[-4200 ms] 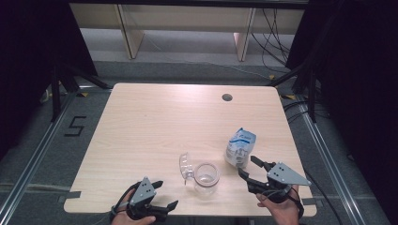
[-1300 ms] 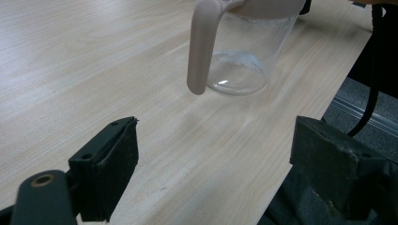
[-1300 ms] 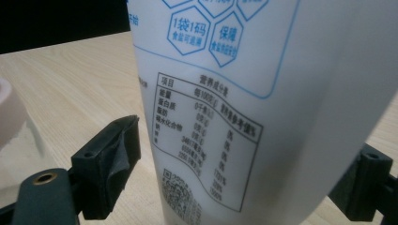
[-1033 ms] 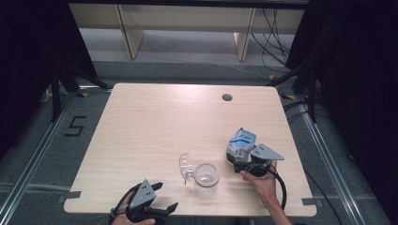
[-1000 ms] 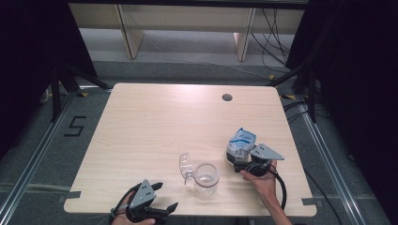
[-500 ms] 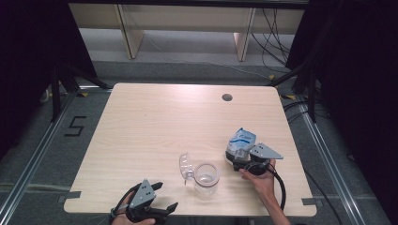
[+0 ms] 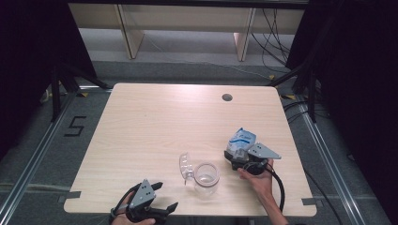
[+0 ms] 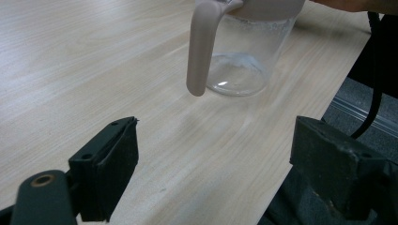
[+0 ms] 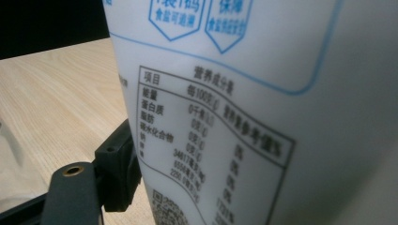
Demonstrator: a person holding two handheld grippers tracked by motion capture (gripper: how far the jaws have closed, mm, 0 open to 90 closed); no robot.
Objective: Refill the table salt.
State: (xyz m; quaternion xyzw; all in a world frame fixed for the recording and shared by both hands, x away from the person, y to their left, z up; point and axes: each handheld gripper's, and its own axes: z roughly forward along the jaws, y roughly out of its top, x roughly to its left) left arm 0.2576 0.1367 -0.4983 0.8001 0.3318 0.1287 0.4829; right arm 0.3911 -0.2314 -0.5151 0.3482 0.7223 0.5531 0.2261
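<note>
1. While it rests at the near left edge of the table (image 7: 141, 122), the left gripper (image 7: 162, 197) has its jaws spread wide with nothing between them.
2. Right of it, near the front edge, stands a clear jug (image 7: 206, 177) with a pale handle (image 8: 202, 47), its lid (image 7: 186, 166) just beside it.
3. Farther right, the right gripper (image 7: 233, 157) has just been closing its jaws around the white-and-blue bag (image 7: 242, 140); one pad touches the bag, but I cannot tell whether it is clamped.

- bag (image 7: 243, 140): white, blue outlines and badges, black printed table of text
- jug (image 7: 205, 177): clear, pale beige-grey handle and rim
- table (image 7: 155, 122): light wood grain, one dark round hole
- grippers: black jaws, grey plates
</note>
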